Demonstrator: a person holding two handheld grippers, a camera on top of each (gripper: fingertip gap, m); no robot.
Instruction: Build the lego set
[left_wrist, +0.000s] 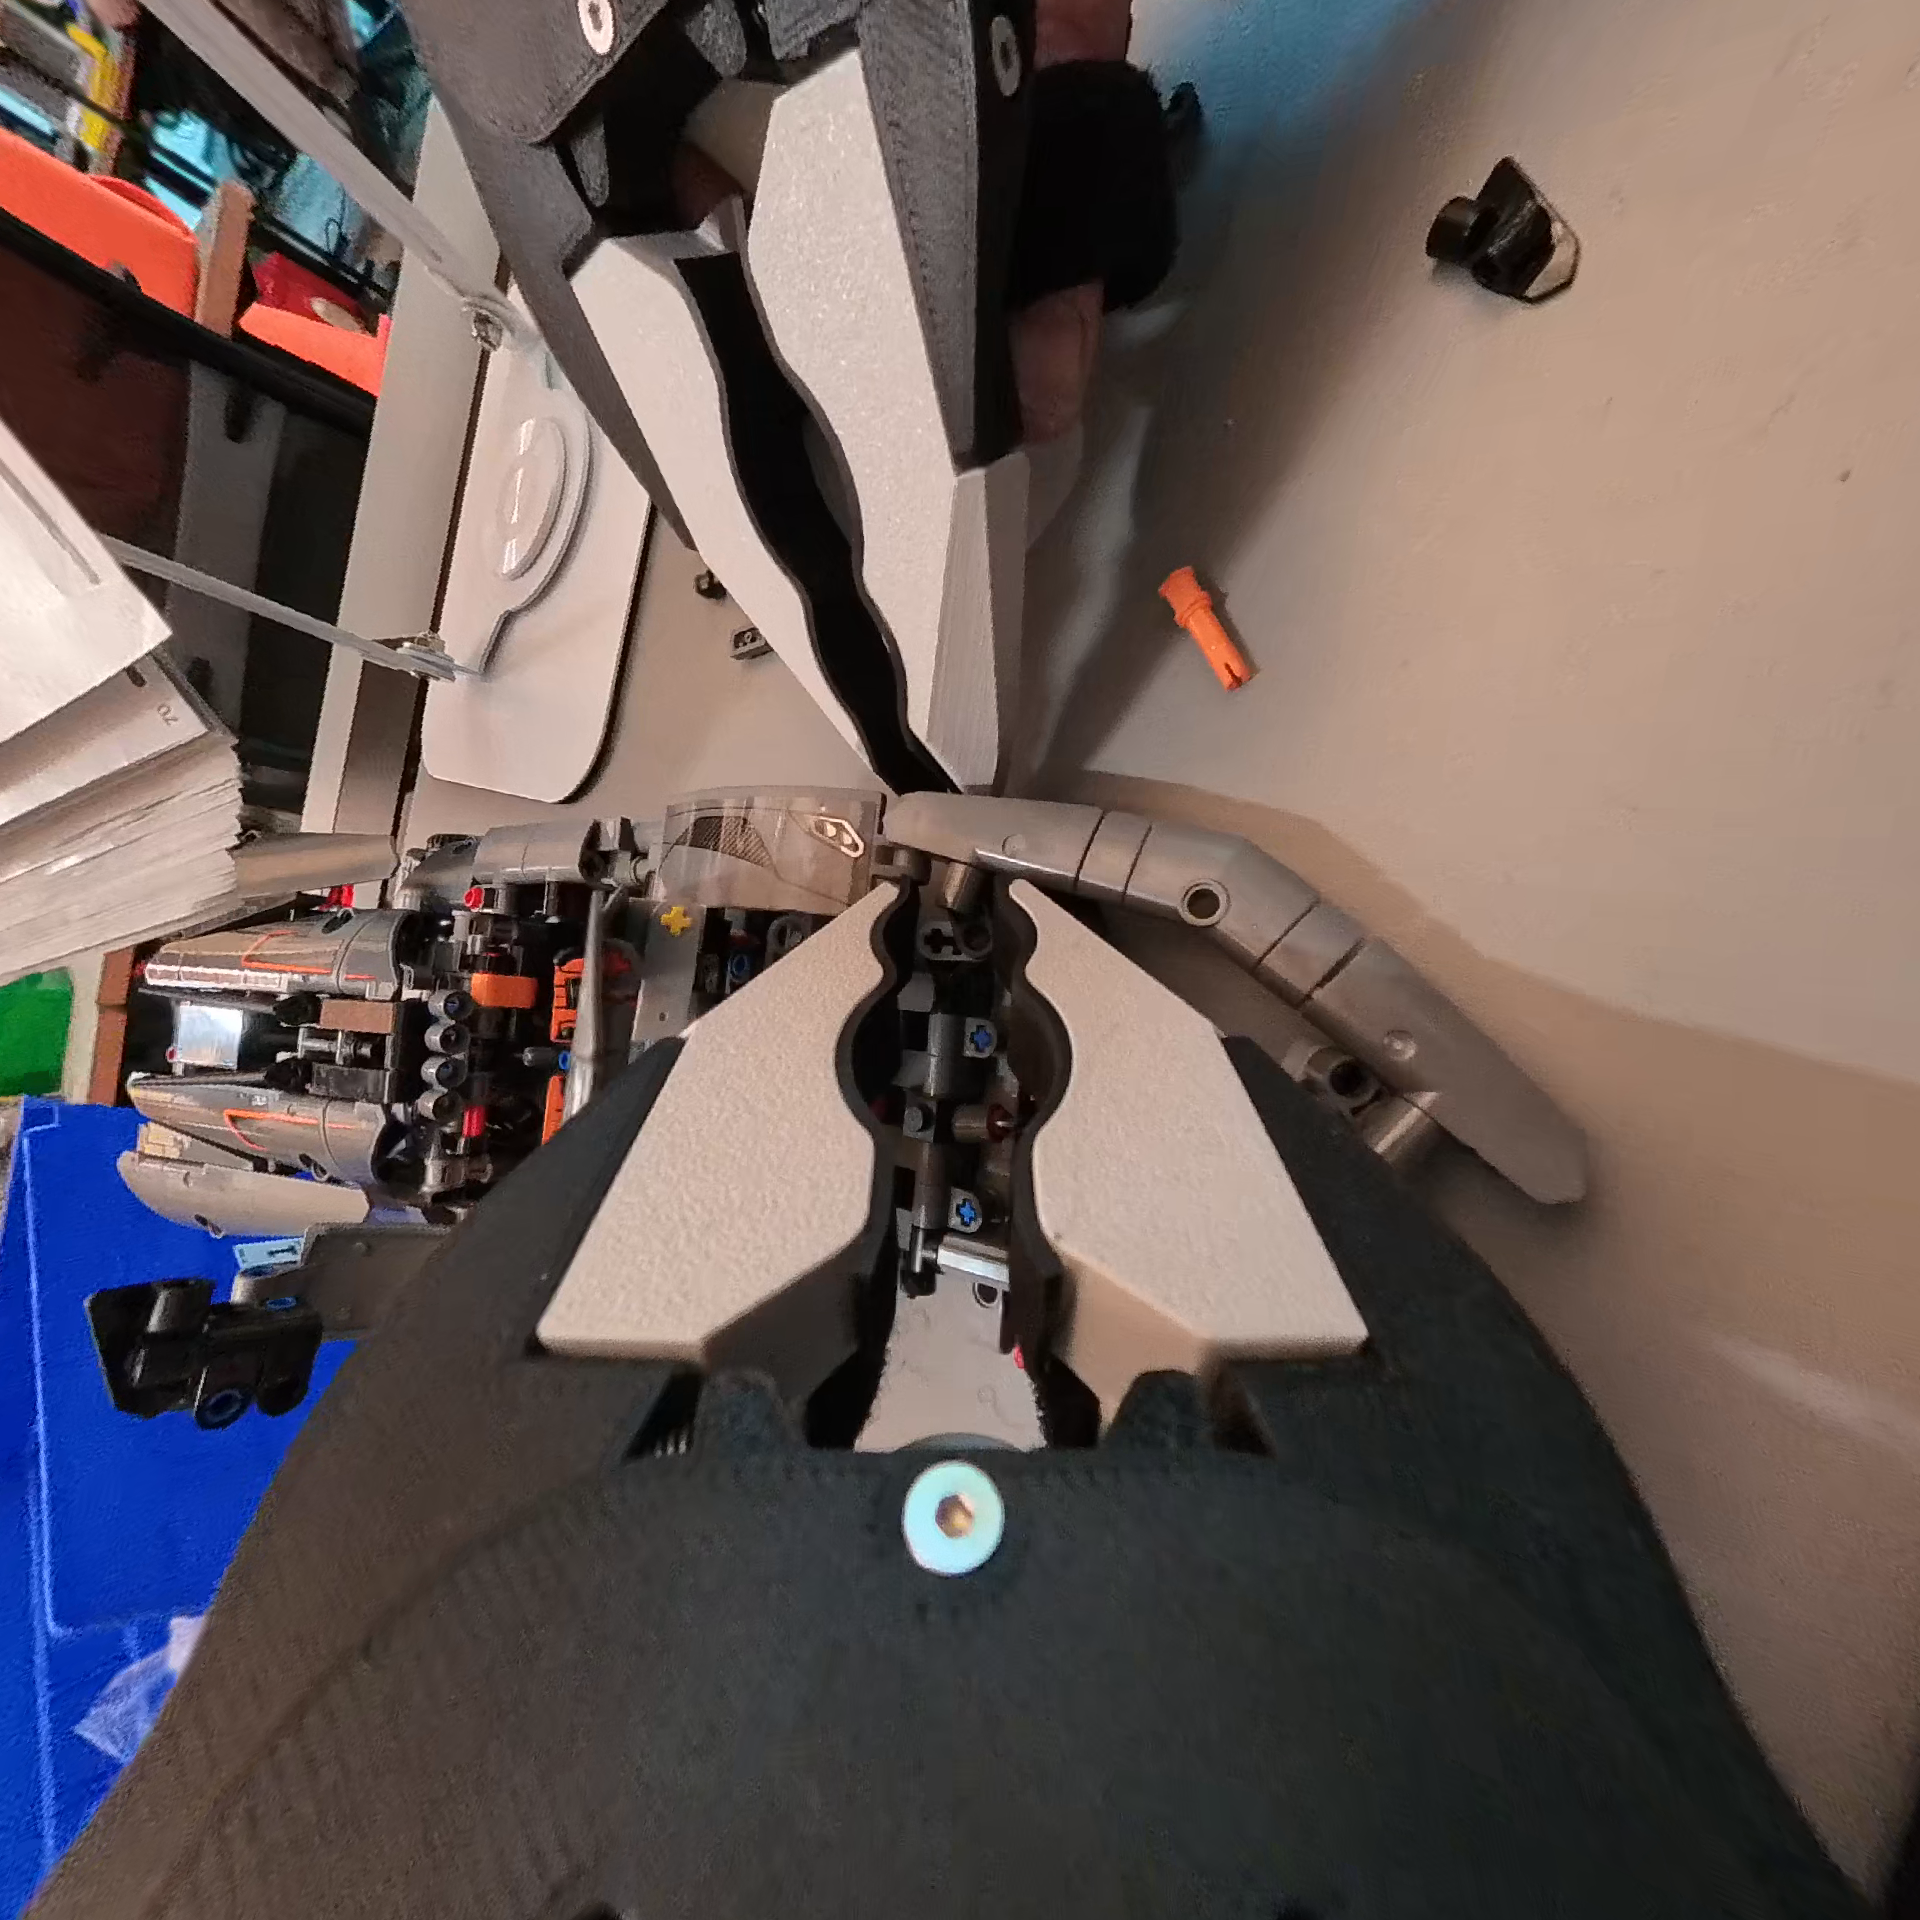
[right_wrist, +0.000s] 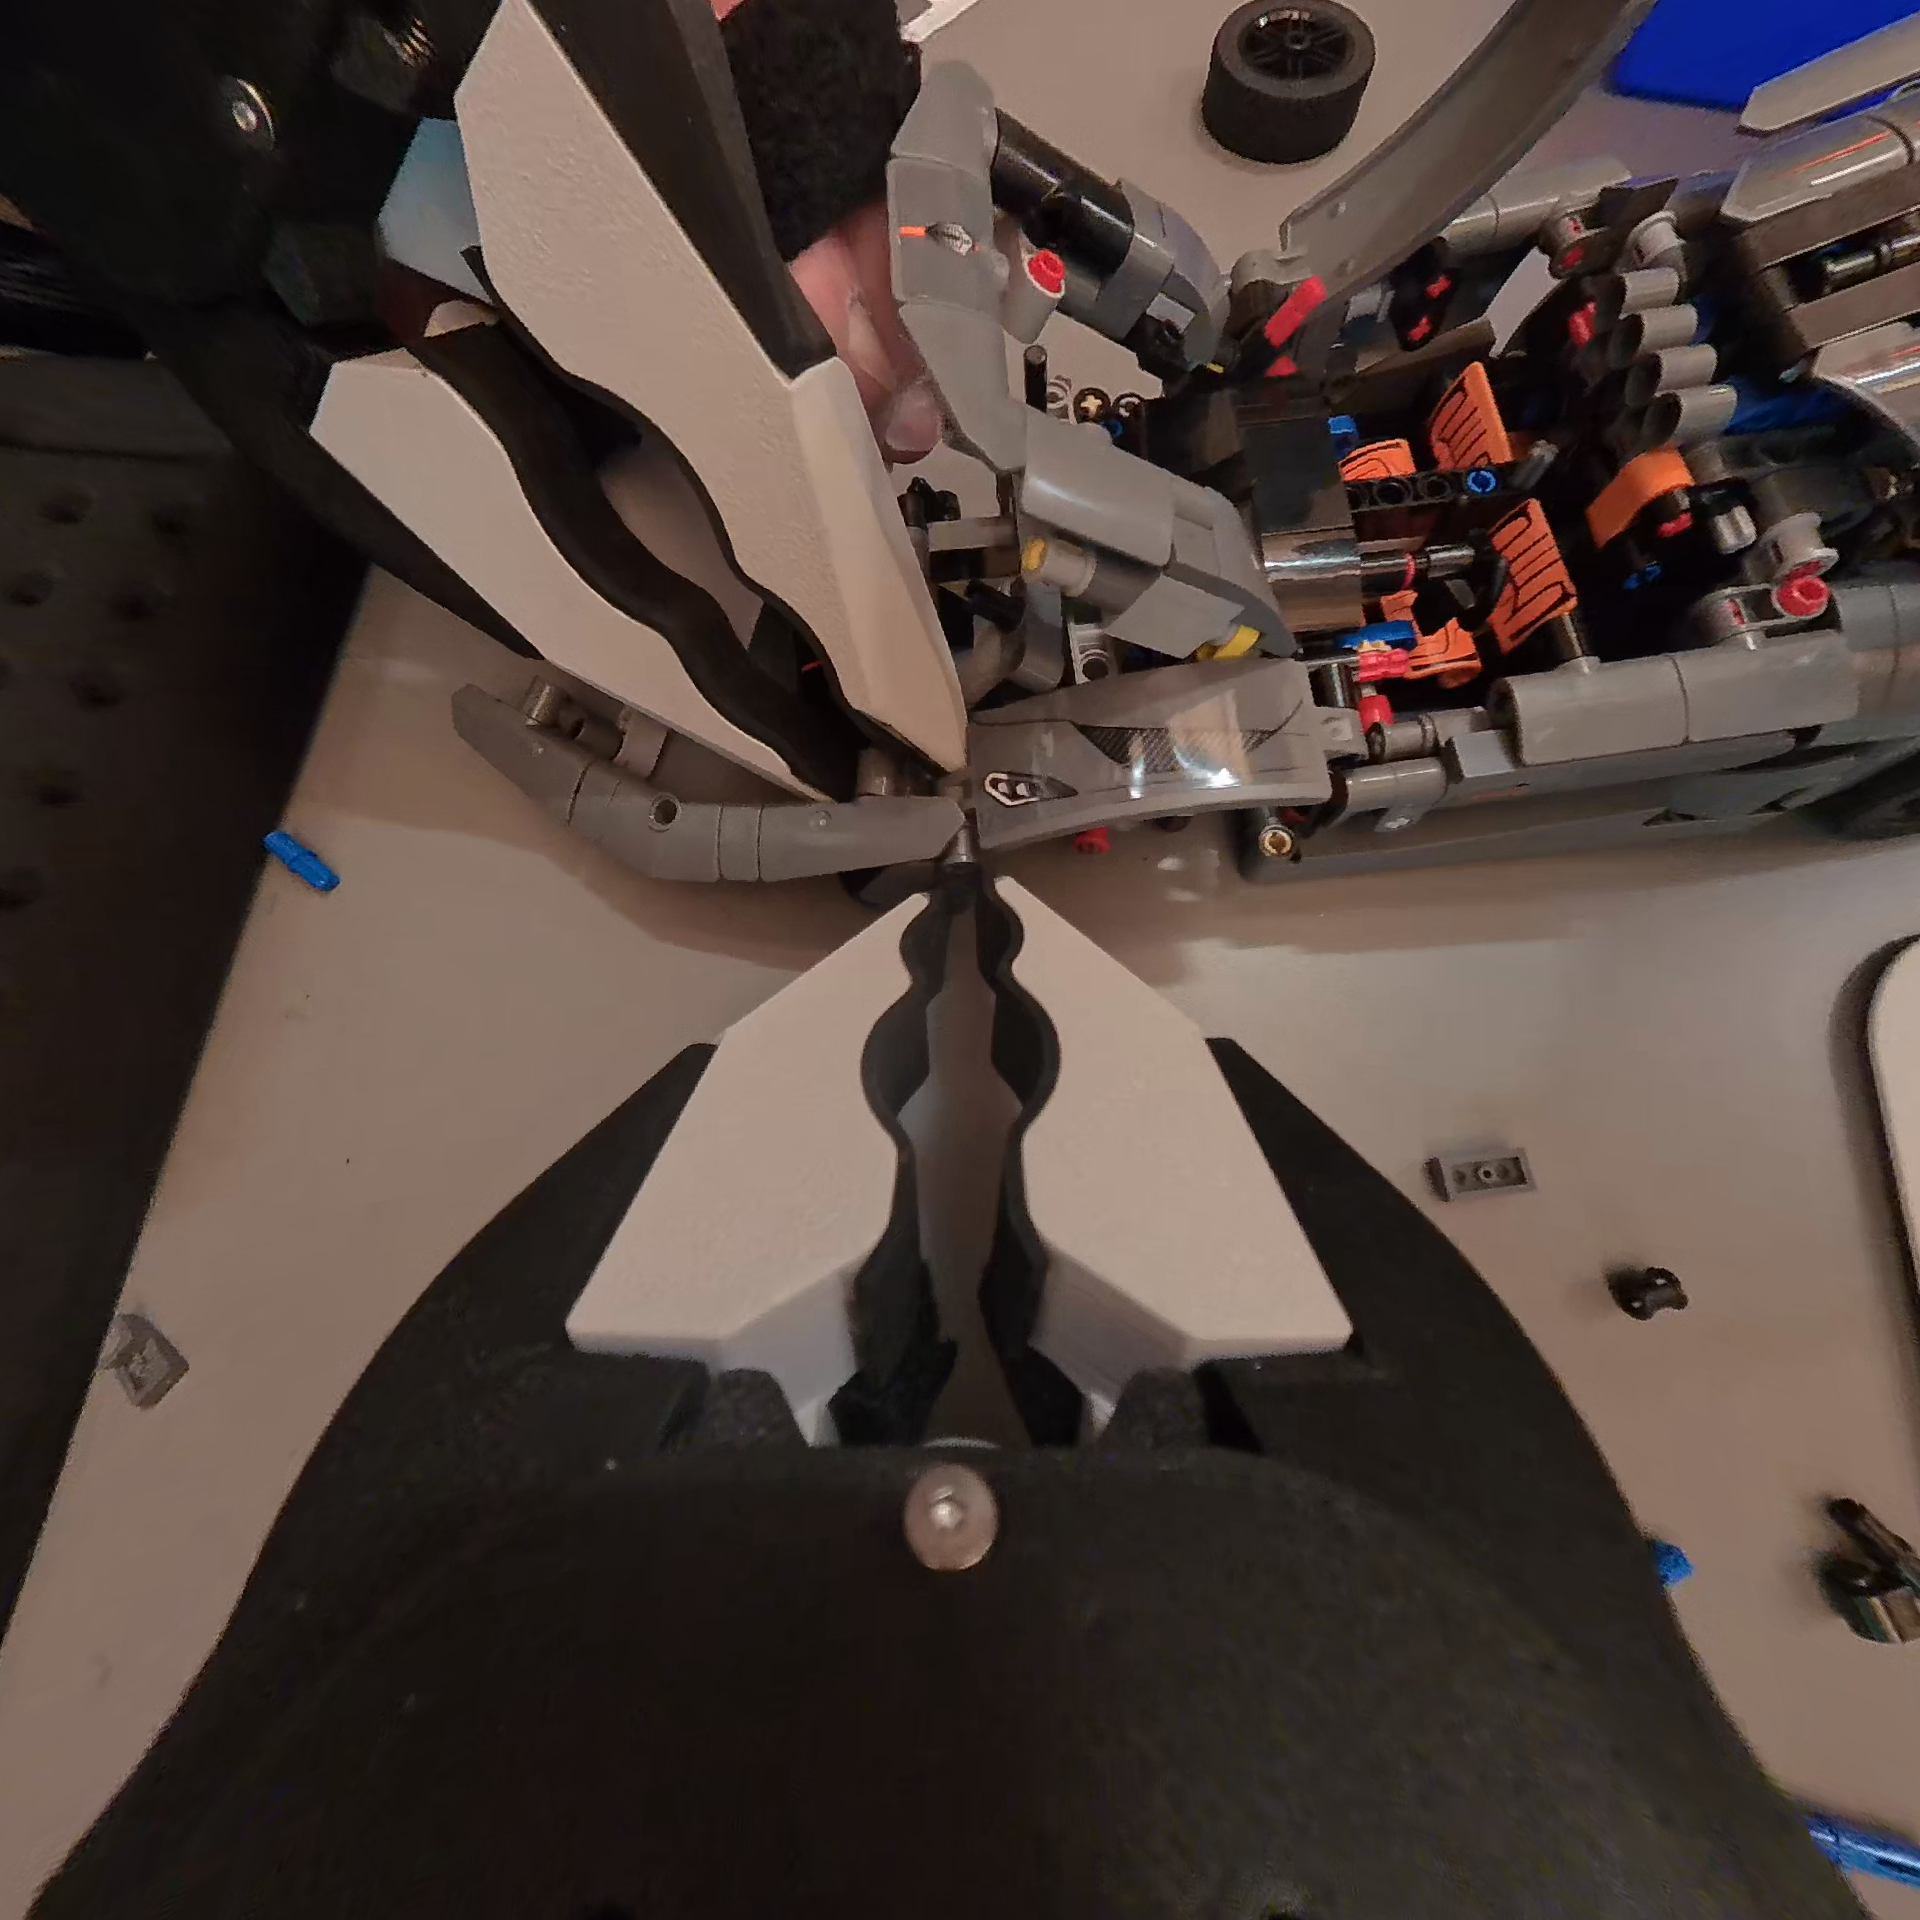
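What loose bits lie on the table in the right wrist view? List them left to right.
Clear grey piece → blue pin → black wheel → flat grey plate → small black connector → black and metallic piece near the right edge.

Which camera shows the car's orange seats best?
The right wrist view. There the orange seats sit in the open middle of the car, seen from above with their black lines clear. The left wrist view shows only a small orange sliver behind other parts.
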